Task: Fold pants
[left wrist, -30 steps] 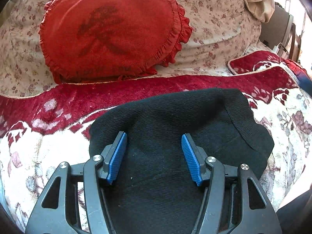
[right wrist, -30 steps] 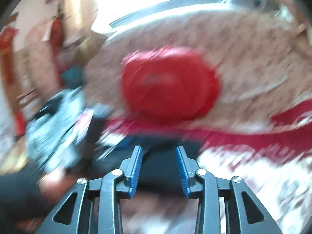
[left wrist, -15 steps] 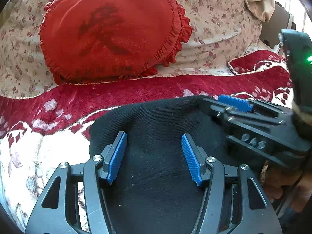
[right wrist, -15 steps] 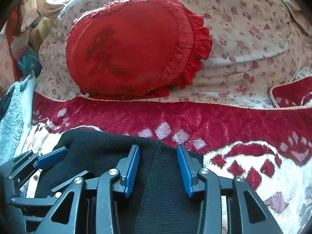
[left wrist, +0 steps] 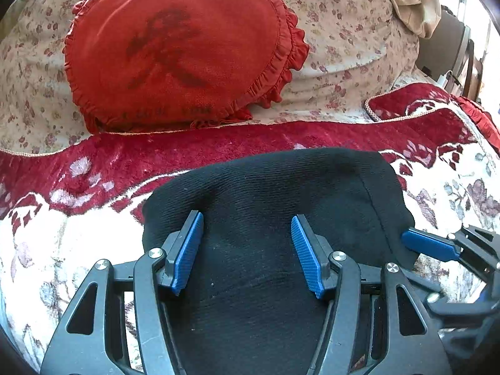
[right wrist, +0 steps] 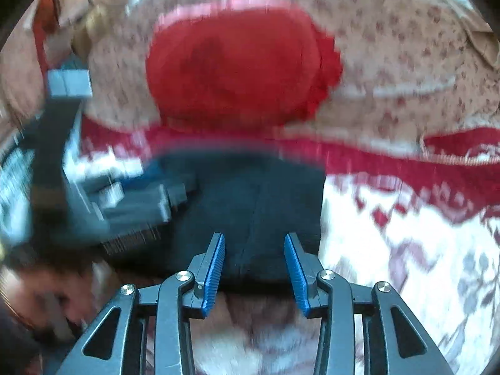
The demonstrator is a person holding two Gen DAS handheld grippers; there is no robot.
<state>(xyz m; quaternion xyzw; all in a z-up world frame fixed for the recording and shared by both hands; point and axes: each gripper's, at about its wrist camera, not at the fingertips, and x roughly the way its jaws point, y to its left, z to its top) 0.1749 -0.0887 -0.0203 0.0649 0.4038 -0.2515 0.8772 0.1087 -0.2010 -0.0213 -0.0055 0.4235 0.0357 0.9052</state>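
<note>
The folded black pants [left wrist: 281, 193] lie on a red-and-white blanket [left wrist: 62, 237]. My left gripper [left wrist: 246, 218] hovers over their near half, open, with only flat fabric between its blue pads. At the pants' right edge, low on the blanket, my right gripper's blue pad [left wrist: 429, 245] shows in the left wrist view. The right wrist view is blurred. In it my right gripper [right wrist: 253, 237] has its jaws opening, and the near edge of the pants [right wrist: 250, 193] sits between the fingertips, not pinched. The left gripper [right wrist: 125, 206] appears at the left there.
A red ruffled cushion [left wrist: 175, 53] leans on the floral sofa back [left wrist: 343, 31] behind the pants. A beige cloth [left wrist: 409, 3] hangs at the top right. A person's hand [right wrist: 47, 297] is at the lower left of the right wrist view.
The right gripper came in over the right side of the pants, then dropped low to their right edge. The left gripper and the pants stayed put.
</note>
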